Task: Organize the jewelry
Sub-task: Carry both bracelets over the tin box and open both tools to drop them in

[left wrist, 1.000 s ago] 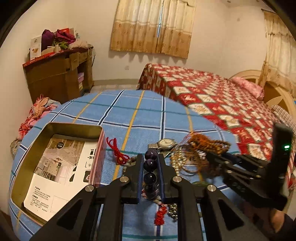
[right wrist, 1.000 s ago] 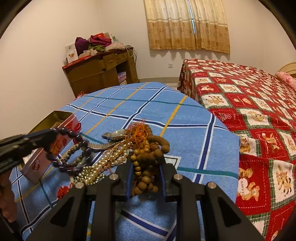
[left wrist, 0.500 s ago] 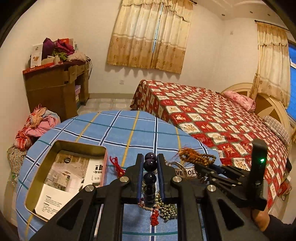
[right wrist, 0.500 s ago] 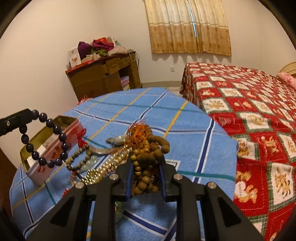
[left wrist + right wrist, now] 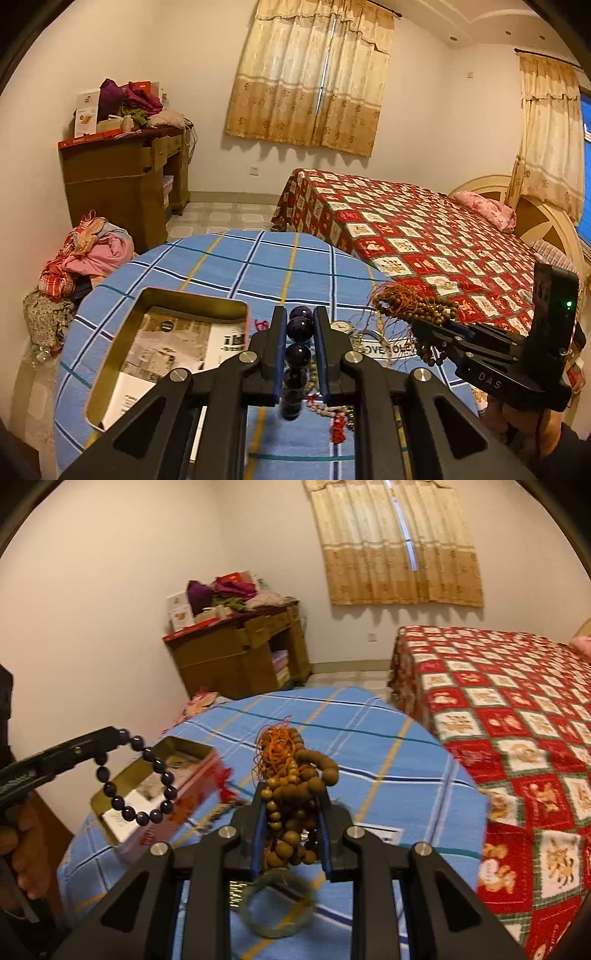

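My left gripper [image 5: 300, 322] is shut on a dark purple bead bracelet [image 5: 299, 347]; in the right wrist view the bracelet [image 5: 142, 775] hangs as a loop from that gripper [image 5: 110, 738], above the open gold tin box [image 5: 122, 797]. My right gripper [image 5: 291, 805] is shut on a bunch of brown wooden bead strings [image 5: 295, 786] with an orange tassel, held above the table; it also shows in the left wrist view [image 5: 417, 310]. The tin box [image 5: 110, 354] holds printed paper. Remaining jewelry, a watch [image 5: 340, 326] and a red tassel [image 5: 338, 432], lies on the blue plaid tablecloth [image 5: 221, 266].
A green bangle [image 5: 277, 904] shows below my right gripper. A red patterned bed [image 5: 424, 236] stands to the right, a wooden cabinet [image 5: 122, 184] with clutter at the back left, and a pile of clothes [image 5: 85, 254] on the floor.
Both grippers rose well above the table with their bead strings. The purple bracelet left the pile and now hangs free over the tin box.
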### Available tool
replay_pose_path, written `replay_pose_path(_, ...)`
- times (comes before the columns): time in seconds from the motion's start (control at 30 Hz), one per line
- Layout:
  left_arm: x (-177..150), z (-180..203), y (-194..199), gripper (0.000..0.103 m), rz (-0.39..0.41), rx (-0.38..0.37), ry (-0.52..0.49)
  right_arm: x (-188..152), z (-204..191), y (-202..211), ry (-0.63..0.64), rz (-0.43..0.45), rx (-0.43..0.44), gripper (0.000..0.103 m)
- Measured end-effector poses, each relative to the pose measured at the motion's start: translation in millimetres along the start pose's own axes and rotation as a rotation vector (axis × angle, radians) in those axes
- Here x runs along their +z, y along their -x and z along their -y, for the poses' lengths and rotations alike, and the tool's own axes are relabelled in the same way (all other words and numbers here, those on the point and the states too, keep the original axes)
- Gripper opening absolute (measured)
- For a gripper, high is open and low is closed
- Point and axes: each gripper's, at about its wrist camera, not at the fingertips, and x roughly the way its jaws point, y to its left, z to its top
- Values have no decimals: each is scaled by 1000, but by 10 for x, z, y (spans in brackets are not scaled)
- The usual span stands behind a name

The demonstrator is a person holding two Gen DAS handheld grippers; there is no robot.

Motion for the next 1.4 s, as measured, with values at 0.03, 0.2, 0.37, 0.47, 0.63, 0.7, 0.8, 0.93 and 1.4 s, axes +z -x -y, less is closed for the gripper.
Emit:
replay_pose_path(0.03, -2, -27, 14, 14, 0, 5, 0, 17, -42, -18, 9, -4, 10, 26)
replay_pose_path(0.2, 10, -219, 51, 14, 4, 42, 2, 168, -288, -167, 58, -24, 72, 26)
replay_pose_path(0.37, 29, -413, 17, 14, 6, 74, 10, 293, -526, -395, 110, -53, 108, 26)
replay_pose_path(0.47, 54, -530, -21, 14, 8, 97, 14, 344, -649, -541, 132, -73, 128, 26)
replay_pose_path(0.63, 93, -742, -128, 14, 3, 136, 28, 390, -806, -776, 162, -101, 143, 26)
replay_pose_path(0.7, 101, -818, -183, 14, -3, 149, 34, 403, -873, -865, 172, -108, 145, 26)
replay_pose_path(0.8, 96, -945, -274, 14, -18, 168, 50, 407, -967, -988, 183, -120, 146, 26)
replay_pose_path(0.93, 98, -1027, -346, 14, -24, 189, 51, 385, -1047, -1155, 190, -140, 139, 26)
replay_pose_path(1.4, -15, -1176, -590, 14, -78, 237, 37, 278, -1126, -1400, 190, -177, 121, 26)
